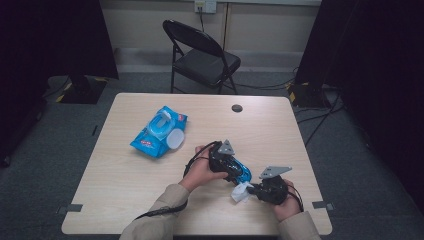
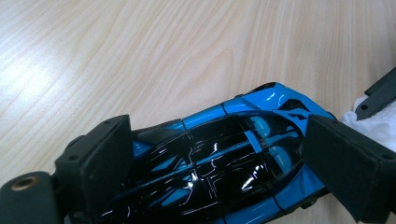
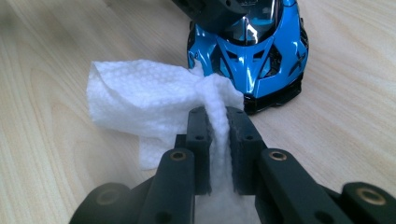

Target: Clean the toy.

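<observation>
A glossy blue and black toy car (image 1: 243,172) (image 2: 219,158) (image 3: 254,51) rests on the wooden table (image 1: 125,190). My left gripper (image 1: 238,173) (image 2: 219,140) straddles it from above, one pad on each flank and the jaws spread wide; I see no firm press on the body. My right gripper (image 1: 250,189) (image 3: 217,116) sits just off the car's nose, shut on a crumpled white wipe (image 1: 241,193) (image 3: 140,100) that bunches out ahead of the jaws toward the bumper. The wipe (image 2: 378,126) also peeks in at the right edge of the left gripper view.
A blue pack of wet wipes (image 1: 160,131) with its round lid flipped open lies left of centre on the table. A cable hole (image 1: 237,108) sits near the far edge. A black folding chair (image 1: 200,55) stands beyond the table, with cables on the floor at right.
</observation>
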Demonstrator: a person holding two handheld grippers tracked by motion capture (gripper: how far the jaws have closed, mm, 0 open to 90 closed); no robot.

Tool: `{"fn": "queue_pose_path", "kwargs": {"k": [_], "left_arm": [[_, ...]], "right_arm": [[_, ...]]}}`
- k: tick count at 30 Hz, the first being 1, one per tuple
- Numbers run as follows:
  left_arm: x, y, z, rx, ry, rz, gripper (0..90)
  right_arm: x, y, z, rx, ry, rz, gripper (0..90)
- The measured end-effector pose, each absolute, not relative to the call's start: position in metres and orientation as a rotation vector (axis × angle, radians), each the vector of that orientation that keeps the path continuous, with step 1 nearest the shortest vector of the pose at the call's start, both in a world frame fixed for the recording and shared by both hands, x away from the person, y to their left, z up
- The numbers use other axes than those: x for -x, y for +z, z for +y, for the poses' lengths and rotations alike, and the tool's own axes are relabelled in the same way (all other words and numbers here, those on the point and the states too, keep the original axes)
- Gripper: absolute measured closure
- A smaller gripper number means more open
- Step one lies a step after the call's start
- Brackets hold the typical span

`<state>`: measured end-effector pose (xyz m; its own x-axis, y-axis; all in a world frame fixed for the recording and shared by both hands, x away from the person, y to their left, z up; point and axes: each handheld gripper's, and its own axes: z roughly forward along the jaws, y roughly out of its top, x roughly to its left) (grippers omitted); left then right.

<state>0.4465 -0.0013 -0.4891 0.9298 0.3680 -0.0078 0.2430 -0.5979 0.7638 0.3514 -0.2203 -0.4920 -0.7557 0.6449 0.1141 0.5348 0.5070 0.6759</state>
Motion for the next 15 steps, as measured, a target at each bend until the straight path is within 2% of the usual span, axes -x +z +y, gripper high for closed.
{"fn": "queue_pose_path", "kwargs": {"k": [6,15], "left_arm": [[-0.4455,-0.4915,-0.0013,-2.232,0.202,0.439,4.4],[-0.4459,-0.4933,0.0012,-2.217,0.203,0.418,4.5]], "right_arm": [[-0.3512,-0.4920,-0.2200,-1.024,1.079,2.589,80.8],[-0.3519,-0.4919,-0.2205,-1.052,1.072,2.572,80.7]]}}
